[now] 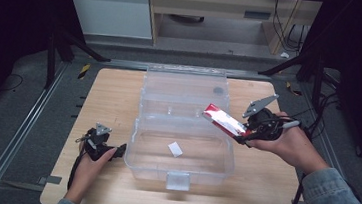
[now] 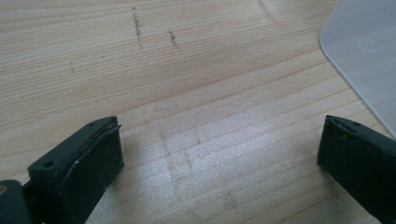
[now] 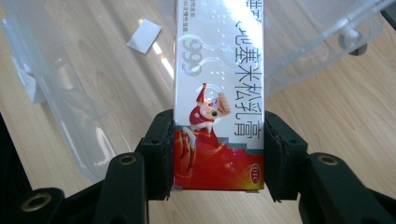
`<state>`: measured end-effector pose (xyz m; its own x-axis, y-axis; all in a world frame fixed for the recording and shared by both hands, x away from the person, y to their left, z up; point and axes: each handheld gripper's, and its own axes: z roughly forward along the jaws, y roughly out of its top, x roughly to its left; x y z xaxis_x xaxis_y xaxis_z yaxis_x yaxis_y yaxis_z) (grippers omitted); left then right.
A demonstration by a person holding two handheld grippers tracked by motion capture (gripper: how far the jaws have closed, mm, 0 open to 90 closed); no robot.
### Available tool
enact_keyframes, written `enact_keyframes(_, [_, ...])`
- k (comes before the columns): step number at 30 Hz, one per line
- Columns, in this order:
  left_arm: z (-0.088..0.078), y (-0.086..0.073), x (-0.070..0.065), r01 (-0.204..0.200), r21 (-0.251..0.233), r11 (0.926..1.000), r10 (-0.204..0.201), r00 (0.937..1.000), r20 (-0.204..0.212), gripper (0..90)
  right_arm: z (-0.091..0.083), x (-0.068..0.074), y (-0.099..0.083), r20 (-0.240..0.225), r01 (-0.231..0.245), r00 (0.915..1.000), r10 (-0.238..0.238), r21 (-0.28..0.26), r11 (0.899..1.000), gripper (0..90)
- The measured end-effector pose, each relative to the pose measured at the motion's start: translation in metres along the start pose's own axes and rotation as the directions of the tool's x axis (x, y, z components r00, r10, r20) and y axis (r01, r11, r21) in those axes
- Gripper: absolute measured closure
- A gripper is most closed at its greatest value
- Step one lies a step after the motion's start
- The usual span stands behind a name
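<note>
High view – box: one red and white carton point(image 1: 223, 121), long and slim, held up above the right rim of the open clear bin point(image 1: 178, 174), its free end pointing up and left over the bin
High view – right tongs point(image 1: 244, 134): pinching the carton by its red end, in the person's right hand point(image 1: 293, 145)
High view – left tongs point(image 1: 120, 150): low on the wooden surface point(image 1: 114, 95) just left of the bin, nothing in them
High view – count: one carton, one bin with its lid folded back, one small white slip point(image 1: 175, 149) on the bin floor, two pairs of tongs
Left gripper view – left tongs point(image 2: 219, 154): spread wide, bare surface point(image 2: 187, 70) between them, a corner of the bin point(image 2: 364, 51) at upper right
Right gripper view – carton point(image 3: 219, 84): glossy printed card with a cartoon figure, upright between the pads, over the bin point(image 3: 322, 51) and the white slip point(image 3: 144, 36)
Right gripper view – right tongs point(image 3: 218, 154): pressed on both long sides of the carton's bottom end
Handling, as a judgement: likely light; thin card walls will dent if squeezed hard; the shiny finish may slip; gripped at one end it can swing, so a hold across the narrow sides nearer the middle would sit steadier
</note>
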<state>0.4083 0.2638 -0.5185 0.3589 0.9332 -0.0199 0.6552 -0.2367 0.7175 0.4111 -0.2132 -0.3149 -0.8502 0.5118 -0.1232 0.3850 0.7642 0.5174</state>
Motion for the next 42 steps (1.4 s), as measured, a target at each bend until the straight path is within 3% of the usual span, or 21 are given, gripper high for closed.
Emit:
enact_keyframes(18, [0.0, 0.0, 0.0, -0.002, 0.0, 1.0, 0.002, 1.0, 0.002, 0.0, 0.024, 0.021, 0.039, -0.056, 0.092, 0.9943, -0.091, 0.015, 0.996, 51.7])
enact_keyframes(29, [0.0, 0.0, 0.0, -0.001, -0.001, 1.0, 0.001, 1.0, 0.002, 0.0, 0.047, 0.043, 0.066, -0.11, 0.166, 0.9804, -0.164, 0.016, 0.986, 51.7])
enact_keyframes(42, [0.0, 0.0, 0.0, -0.001, 0.0, 1.0, 0.001, 1.0, 0.004, 0.0, 0.068, 0.059, 0.083, -0.151, 0.23, 0.9629, -0.224, 0.029, 0.973, 51.6])
